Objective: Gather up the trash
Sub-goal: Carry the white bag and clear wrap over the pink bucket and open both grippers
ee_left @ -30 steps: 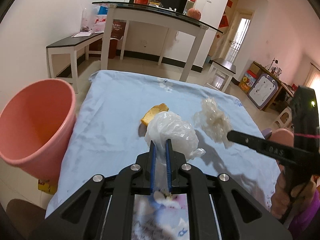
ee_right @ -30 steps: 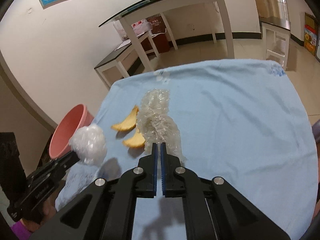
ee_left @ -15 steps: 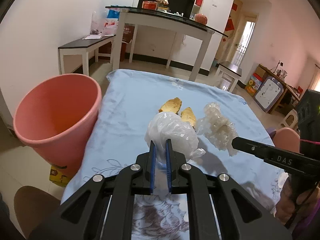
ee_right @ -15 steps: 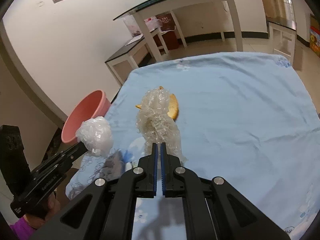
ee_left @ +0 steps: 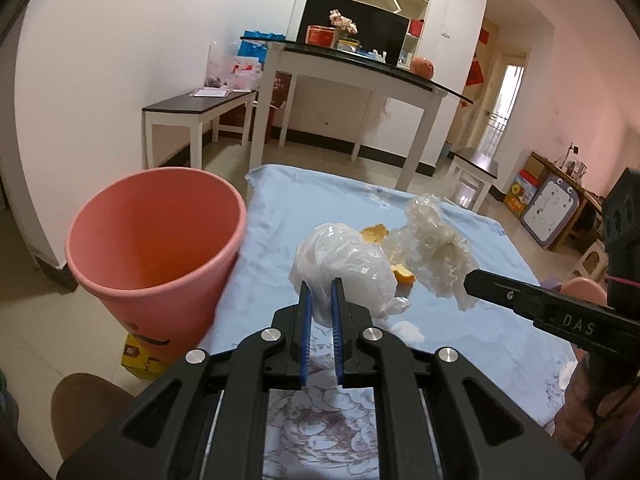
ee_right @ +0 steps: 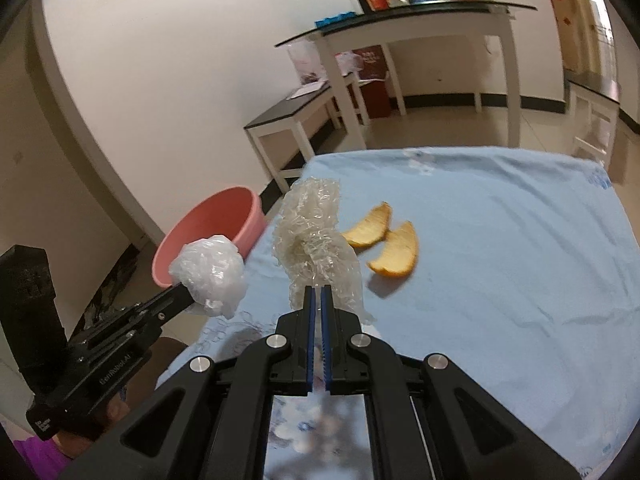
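Between our left gripper's fingers we pinch a white plastic bag with the pink bin off to their left, while our right gripper clamps crumpled clear wrap above the blue-clothed table, orange peels just beyond.
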The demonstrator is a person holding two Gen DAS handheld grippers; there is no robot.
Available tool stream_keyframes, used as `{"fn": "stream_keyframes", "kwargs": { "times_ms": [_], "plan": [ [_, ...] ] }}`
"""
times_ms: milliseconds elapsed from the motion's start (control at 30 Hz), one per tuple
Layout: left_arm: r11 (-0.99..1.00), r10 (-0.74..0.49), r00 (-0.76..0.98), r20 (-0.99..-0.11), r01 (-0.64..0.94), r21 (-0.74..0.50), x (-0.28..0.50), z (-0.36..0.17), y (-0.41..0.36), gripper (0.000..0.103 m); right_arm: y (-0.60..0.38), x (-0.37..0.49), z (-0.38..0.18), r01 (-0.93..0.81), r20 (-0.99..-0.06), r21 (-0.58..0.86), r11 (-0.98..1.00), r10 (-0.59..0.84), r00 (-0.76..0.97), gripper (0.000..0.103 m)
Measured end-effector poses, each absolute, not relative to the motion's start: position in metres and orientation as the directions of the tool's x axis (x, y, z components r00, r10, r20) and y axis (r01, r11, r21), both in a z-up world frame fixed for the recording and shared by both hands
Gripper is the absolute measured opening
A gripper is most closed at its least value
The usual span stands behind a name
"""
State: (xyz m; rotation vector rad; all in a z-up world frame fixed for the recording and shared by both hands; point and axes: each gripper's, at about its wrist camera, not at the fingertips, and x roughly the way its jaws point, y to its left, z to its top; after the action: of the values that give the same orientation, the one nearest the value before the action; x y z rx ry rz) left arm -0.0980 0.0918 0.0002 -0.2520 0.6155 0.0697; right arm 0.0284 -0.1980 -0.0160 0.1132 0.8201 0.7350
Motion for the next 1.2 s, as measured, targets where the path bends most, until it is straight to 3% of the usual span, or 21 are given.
{"fn": "stream_keyframes", "kwargs": {
  "times_ms": [600, 1200],
  "plan": [
    [0.917, 0.166, 0.806, -0.568, -0.339, -0.212, -0.113, 0.003, 0.158, 0.009, -0.098, 0.026, 0.004, -0.696, -0.602, 0.328, 0.639, 0.709, 0.367, 0.003],
    [0.851, 0.283, 0.749, -0.599, -0.485, -0.204, -0.114, -0.017, 0.221, 0.009, -0.009, 0.041, -0.017, -0.746, -0.628, 0.33, 0.579, 0.724, 0.285, 0.003]
  ]
}}
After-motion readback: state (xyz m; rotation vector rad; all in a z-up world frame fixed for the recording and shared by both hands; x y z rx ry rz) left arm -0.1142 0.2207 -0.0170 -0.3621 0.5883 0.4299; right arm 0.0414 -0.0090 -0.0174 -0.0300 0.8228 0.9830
